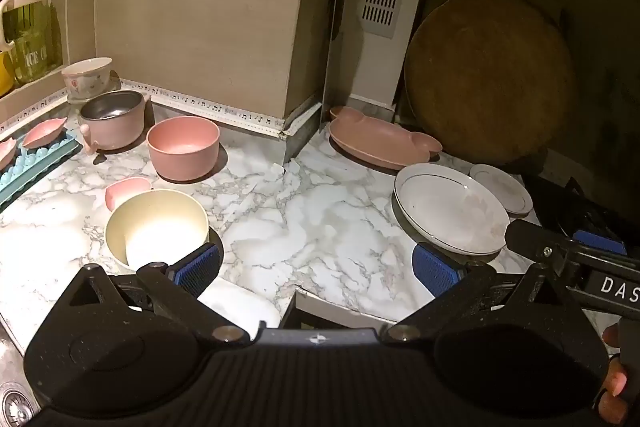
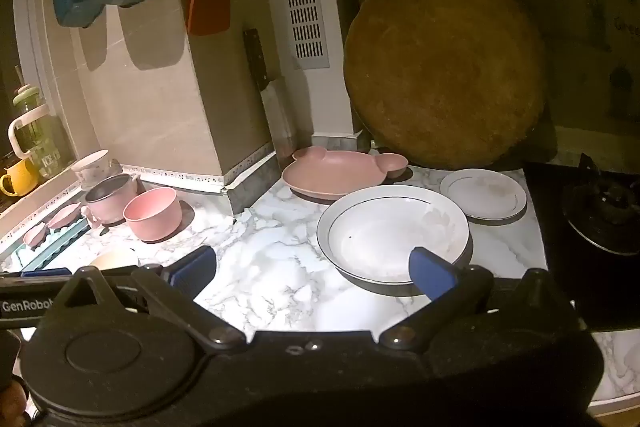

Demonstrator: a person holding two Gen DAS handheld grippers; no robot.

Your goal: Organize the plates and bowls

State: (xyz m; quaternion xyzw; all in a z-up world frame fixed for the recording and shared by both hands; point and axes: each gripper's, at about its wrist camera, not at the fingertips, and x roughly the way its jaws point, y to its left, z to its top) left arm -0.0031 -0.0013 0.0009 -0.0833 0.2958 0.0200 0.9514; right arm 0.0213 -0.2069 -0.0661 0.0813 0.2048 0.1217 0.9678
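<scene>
Two grippers, left gripper (image 1: 316,267) and right gripper (image 2: 314,269), hover wide open and empty above the marble table (image 1: 304,211). We judge sorting not yet begun: bowls, among them the cream bowl (image 1: 156,227) and pink bowl (image 1: 182,147), sit left; the large white plate (image 2: 392,231) and small plate (image 2: 482,193) sit right. Next we need a rim grasp.

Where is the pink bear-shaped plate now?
In both views the pink bear-shaped plate lies at the counter's back, before the round wooden board, behind the large white plate.
</scene>
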